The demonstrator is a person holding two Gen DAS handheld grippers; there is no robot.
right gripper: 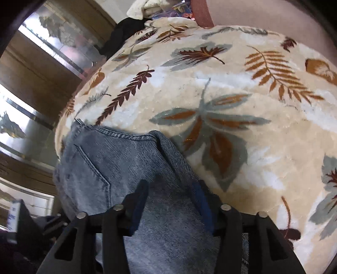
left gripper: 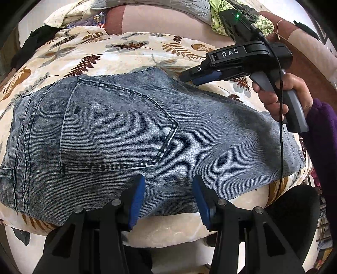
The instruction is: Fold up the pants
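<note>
Folded blue-grey jeans (left gripper: 126,126) lie on a leaf-print blanket (left gripper: 130,52), back pocket (left gripper: 118,130) facing up. My left gripper (left gripper: 169,189) hangs over the near edge of the denim, its blue pads (left gripper: 137,200) apart with nothing pinched between them. A hand (left gripper: 271,97) in a purple sleeve holds my right gripper (left gripper: 189,78) at the jeans' far right edge. In the right wrist view that right gripper (right gripper: 171,189) stands open just above the jeans (right gripper: 126,160), close to their folded edge beside the blanket (right gripper: 252,105).
A pink bolster (left gripper: 158,19), green cloth (left gripper: 219,19) and a black garment (left gripper: 35,42) lie at the back of the bed. A wooden wardrobe with mirrored panels (right gripper: 31,73) stands to the left. A dark rounded object (left gripper: 294,210) sits off the bed's near right corner.
</note>
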